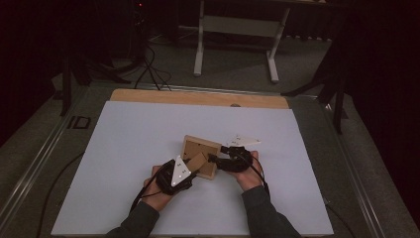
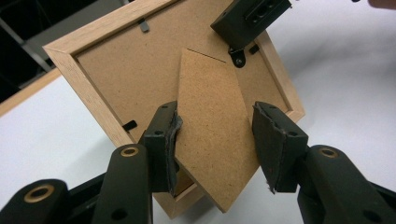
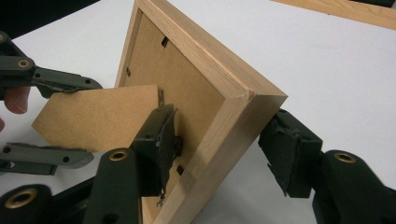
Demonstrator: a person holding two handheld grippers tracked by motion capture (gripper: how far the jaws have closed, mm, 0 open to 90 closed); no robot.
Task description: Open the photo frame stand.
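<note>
A light wooden picture frame (image 1: 202, 147) is tilted up off the white sheet, its brown back board (image 2: 116, 70) toward me. Its fibreboard stand (image 2: 210, 140) is swung out from the back. My left gripper (image 2: 217, 122) spans the stand's width, both pads at its edges, shut on it. In the right gripper view the stand (image 3: 93, 116) sits between the left gripper's fingers (image 3: 60, 79). My right gripper (image 3: 223, 133) straddles the frame's side rail (image 3: 224, 79) near a corner. One pad lies against the back board, the other stands slightly off the front, so it is open.
A white sheet (image 1: 148, 148) covers the table, with a wooden board edge (image 1: 198, 97) along its far side. Beyond it stand a pale desk frame (image 1: 237, 39) and cables on the floor. Both hands and sleeves come in at the bottom.
</note>
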